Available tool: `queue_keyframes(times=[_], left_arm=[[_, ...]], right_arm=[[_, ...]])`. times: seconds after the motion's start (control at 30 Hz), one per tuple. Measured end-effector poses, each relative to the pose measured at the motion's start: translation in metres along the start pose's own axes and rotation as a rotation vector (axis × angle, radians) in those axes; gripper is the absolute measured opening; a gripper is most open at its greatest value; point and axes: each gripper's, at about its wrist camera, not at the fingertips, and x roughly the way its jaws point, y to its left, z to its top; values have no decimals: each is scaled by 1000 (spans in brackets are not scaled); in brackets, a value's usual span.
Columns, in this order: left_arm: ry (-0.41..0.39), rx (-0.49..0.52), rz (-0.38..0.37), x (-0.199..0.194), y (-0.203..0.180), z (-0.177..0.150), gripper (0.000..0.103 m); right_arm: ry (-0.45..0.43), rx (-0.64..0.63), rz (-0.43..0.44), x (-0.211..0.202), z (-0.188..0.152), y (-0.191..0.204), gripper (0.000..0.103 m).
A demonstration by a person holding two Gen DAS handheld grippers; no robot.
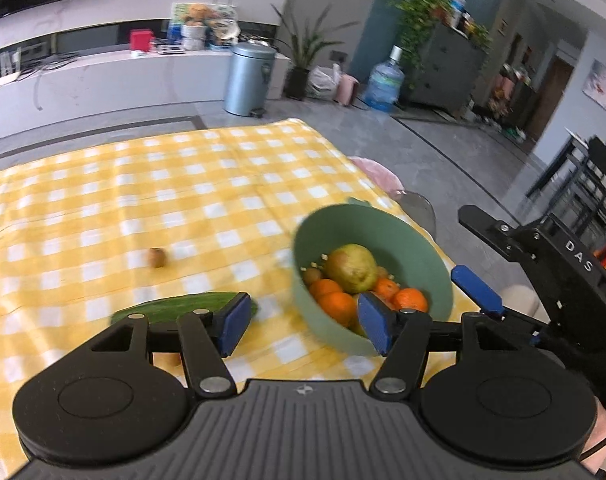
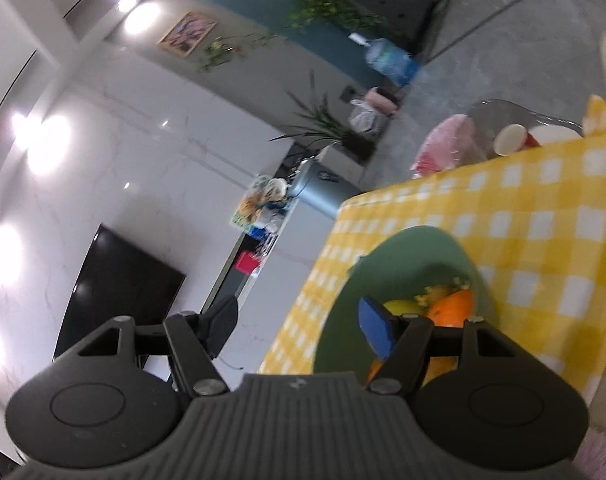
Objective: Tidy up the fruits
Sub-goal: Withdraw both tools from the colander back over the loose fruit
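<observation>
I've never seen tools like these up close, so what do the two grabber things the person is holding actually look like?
Each hand-held gripper is matte black plastic: a ribbed centre body, two round discs and jointed link arms with silver pivot bolts. The left hand-held gripper carries blue textured pads on its fingers. The right hand-held gripper looks the same; seen from the left camera, its housing is lettered "DAS" in white.

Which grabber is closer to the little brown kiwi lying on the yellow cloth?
Left. The left gripper hangs open over the near table edge, the kiwi ahead to its left. The right gripper is farther away, beyond the green bowl.
</observation>
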Motion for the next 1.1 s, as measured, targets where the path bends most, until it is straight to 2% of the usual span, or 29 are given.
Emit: queue_keyframes(times=[0.13, 0.43, 0.6, 0.83, 1.1], left_arm=[[-26, -53, 16, -17, 22, -4, 73], [-65, -232, 139, -38, 89, -18, 74], [-58, -322, 127, -38, 124, -30, 74], [-50, -352, 138, -32, 149, -43, 74], [-46, -410, 98, -18, 175, -57, 74]], right_arm=[[41, -41, 25, 2, -11, 20, 66], [128, -157, 64, 6, -44, 64, 66], [177, -213, 48, 13, -64, 79, 66], [229, -290, 14, 28, -91, 97, 66], [292, -344, -73, 49, -115, 101, 66]])
